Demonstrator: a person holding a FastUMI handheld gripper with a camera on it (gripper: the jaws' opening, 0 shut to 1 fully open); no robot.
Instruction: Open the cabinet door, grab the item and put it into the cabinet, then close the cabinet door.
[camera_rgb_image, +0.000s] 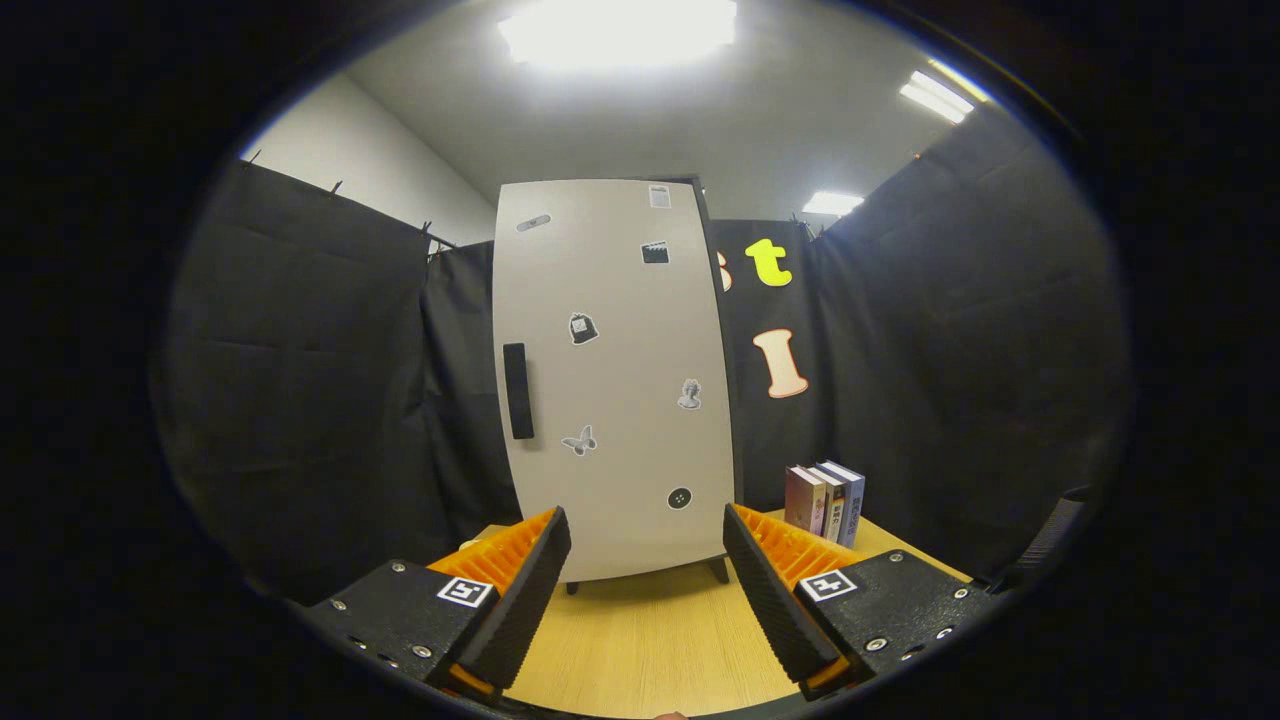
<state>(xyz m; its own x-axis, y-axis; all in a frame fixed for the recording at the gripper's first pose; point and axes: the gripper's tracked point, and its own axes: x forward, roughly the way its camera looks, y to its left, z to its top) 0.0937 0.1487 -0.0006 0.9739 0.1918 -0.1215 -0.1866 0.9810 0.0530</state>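
the gripper (647, 560) is spread wide and grasps nothing above the wooden table (650, 640), the closed cabinet door (615, 380) with its dark handle (517, 390) standing centre frame beyond the fingers, and the books (826, 502) upright at its lower right.

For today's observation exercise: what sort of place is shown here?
Probably a staged recording booth: black cloth walls, a pale sticker-dotted cabinet and upright books on a wooden table. The open gripper holds nothing.
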